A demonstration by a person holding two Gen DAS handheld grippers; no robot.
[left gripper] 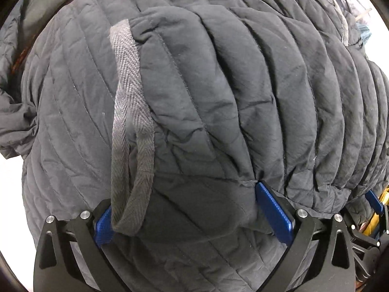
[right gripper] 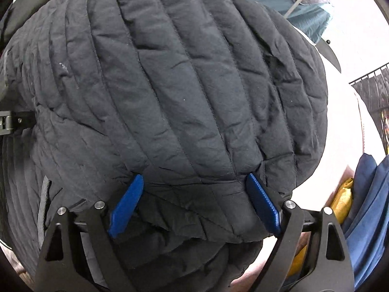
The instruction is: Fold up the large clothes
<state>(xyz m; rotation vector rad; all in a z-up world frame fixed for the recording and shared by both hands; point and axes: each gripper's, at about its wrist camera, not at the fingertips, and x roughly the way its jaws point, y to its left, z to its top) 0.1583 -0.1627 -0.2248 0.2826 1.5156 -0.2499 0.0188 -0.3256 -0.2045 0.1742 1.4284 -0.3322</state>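
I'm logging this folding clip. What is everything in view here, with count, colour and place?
quilted jacket: one, dark grey, fills both views, bunched between the fingers of each pair of tongs
webbing strap: one, grey, looped on the jacket by the left tongs
teal cloth: one, behind the jacket, upper right
blue fabric: one, far right
yellow item: one, beside the blue fabric
left tongs: black, blue pads, wide apart
right tongs: same, wide apart

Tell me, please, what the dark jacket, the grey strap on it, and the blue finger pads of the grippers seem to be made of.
Jacket: apparently thin matte synthetic shell over padding; stitched channels puff up and the surface shows fine creases. Grey strap: woven webbing, judging by its herringbone weave, slightly worn. Blue finger pads: probably moulded plastic or rubber, with a fine ribbed texture; which one cannot be told.
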